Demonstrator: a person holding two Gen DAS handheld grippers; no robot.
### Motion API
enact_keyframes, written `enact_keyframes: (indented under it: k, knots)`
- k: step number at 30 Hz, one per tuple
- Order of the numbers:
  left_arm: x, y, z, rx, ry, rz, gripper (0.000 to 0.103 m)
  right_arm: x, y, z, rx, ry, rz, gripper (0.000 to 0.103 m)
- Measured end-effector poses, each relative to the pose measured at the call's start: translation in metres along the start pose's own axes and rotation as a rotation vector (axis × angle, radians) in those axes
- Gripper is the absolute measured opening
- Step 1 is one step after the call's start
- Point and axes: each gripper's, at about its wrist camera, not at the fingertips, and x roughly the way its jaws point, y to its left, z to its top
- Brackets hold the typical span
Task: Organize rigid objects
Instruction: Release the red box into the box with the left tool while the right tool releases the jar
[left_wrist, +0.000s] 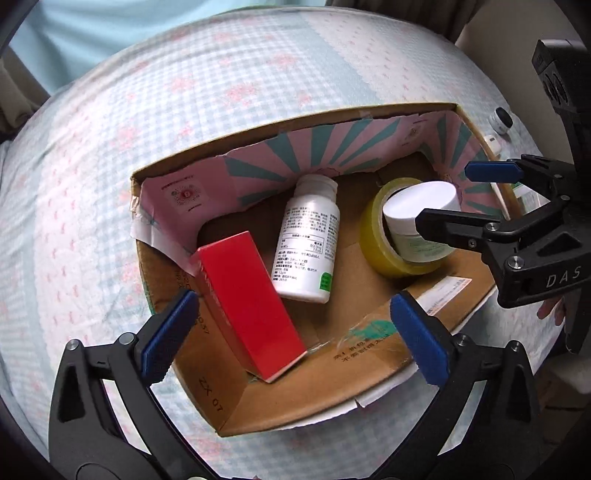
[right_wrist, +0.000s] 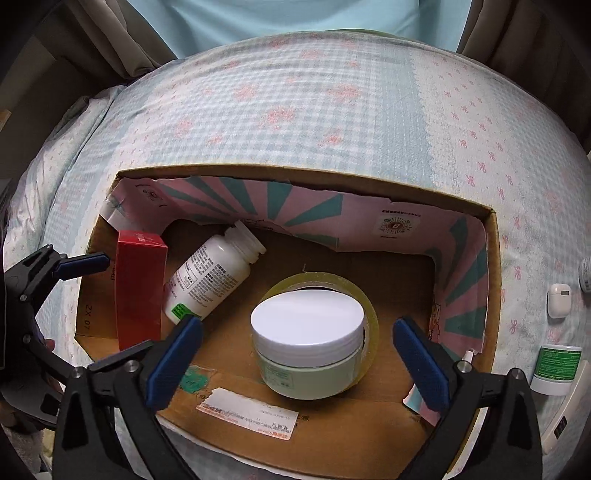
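Note:
An open cardboard box (left_wrist: 258, 402) (right_wrist: 332, 443) sits on a patterned bedsheet. Inside lie a red carton (left_wrist: 251, 306) (right_wrist: 138, 291), a white pill bottle (left_wrist: 308, 240) (right_wrist: 210, 277) on its side, and a pale green jar with a white lid (left_wrist: 421, 218) (right_wrist: 308, 343) standing inside a yellow tape roll (left_wrist: 380, 247) (right_wrist: 369, 314). My left gripper (left_wrist: 291, 332) is open and empty above the red carton. My right gripper (right_wrist: 295, 362) (left_wrist: 443, 195) is open, its fingers either side of the jar, not touching it.
Outside the box on the right lie a white earbud case (right_wrist: 559, 299), a green-labelled white bottle (right_wrist: 556, 369) and a small jar (left_wrist: 500, 120). The bedsheet (right_wrist: 295, 110) spreads beyond the box. Curtains hang at the far corners.

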Motion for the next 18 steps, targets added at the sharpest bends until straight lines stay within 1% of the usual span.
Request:
enact_keyframes:
  k: [2,5,8,10,11,18]
  knots:
    - [-0.004,0.001,-0.001,-0.019,0.003,0.001,0.103,-0.007,-0.002,-0.002,0.018,-0.016,0.001,0.103]
    - [-0.005,0.004,-0.002,-0.054,0.018,-0.008,0.103,-0.009,-0.001,-0.005,0.034,0.013,-0.002,0.103]
    - [-0.008,0.004,-0.004,-0.083,0.015,-0.026,0.103,-0.012,-0.002,-0.009,0.047,0.038,-0.010,0.103]
    - [-0.012,0.004,-0.001,-0.087,0.006,-0.028,0.103,-0.015,-0.002,-0.011,0.059,0.037,-0.012,0.103]
    - [-0.015,-0.001,-0.015,-0.085,0.002,-0.029,0.103,-0.017,-0.002,-0.012,0.065,0.037,-0.013,0.103]
    - [-0.036,0.004,-0.017,-0.097,-0.035,-0.019,0.103,-0.038,0.003,-0.008,0.067,0.010,-0.038,0.103]
